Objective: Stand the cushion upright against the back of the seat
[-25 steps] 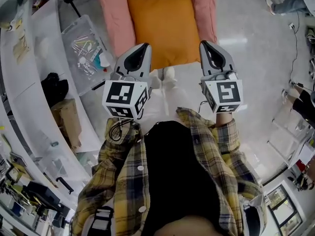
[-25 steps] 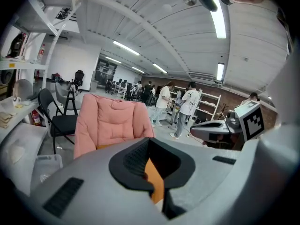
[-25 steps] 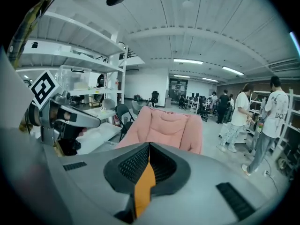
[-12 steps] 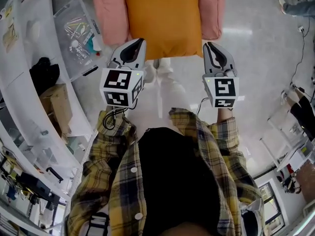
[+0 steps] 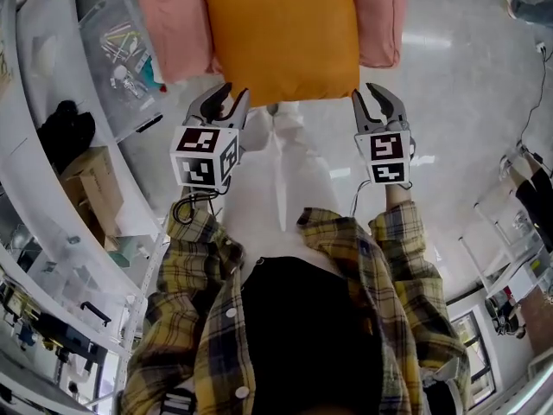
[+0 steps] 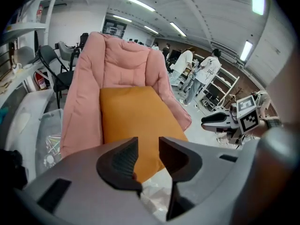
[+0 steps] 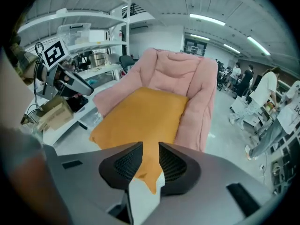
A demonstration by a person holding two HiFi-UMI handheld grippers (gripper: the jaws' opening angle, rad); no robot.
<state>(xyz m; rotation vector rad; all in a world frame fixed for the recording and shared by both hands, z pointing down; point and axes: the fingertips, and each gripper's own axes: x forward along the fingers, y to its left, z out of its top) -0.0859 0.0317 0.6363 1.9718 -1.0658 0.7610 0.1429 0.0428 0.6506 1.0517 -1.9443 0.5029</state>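
Note:
An orange cushion (image 5: 281,33) lies flat on the seat of a pink padded chair (image 5: 173,24). The chair's back (image 6: 117,64) rises behind the cushion (image 6: 136,121). My left gripper (image 5: 225,102) is at the cushion's front left corner, my right gripper (image 5: 378,104) at its front right corner. Both sets of jaws are opening. In the left gripper view, the left gripper (image 6: 148,146) frames the cushion's front corner in its gap, with the pads clear of it. In the right gripper view, the right gripper (image 7: 150,156) likewise has the cushion (image 7: 140,114) corner in its gap, unpressed.
A clear plastic box of small items (image 5: 121,50) stands left of the chair. Beside it runs a white bench (image 5: 52,180) with a cardboard box (image 5: 91,175) and a black item (image 5: 65,132). My white trouser legs (image 5: 285,188) are just in front of the seat. People stand far behind the chair (image 6: 201,74).
Both grippers have come down to the cushion's front corners. Their jaws, shut before, now stand apart. The cushion has not moved on the seat.

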